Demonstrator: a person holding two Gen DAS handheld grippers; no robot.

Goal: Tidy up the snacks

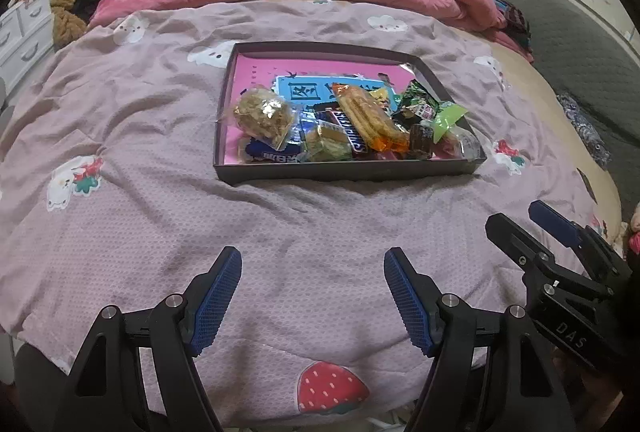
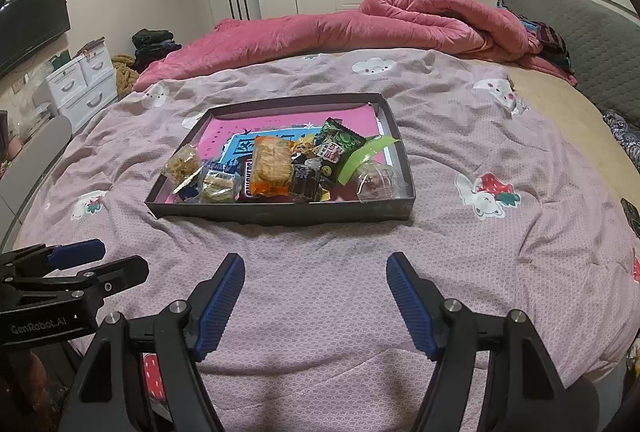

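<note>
so, from the left: the left gripper point(image 1: 313, 264) hovers over the lilac bedsheet point(image 1: 132, 136) with its blue pads spread, nothing between them. farther back, in the middle, the snacks point(image 1: 344, 124) sit piled in a dark shallow box point(image 1: 348, 172) with a pink floor. to the right, the right gripper point(image 2: 315, 270) is also spread wide and empty, just beside the left.
</note>
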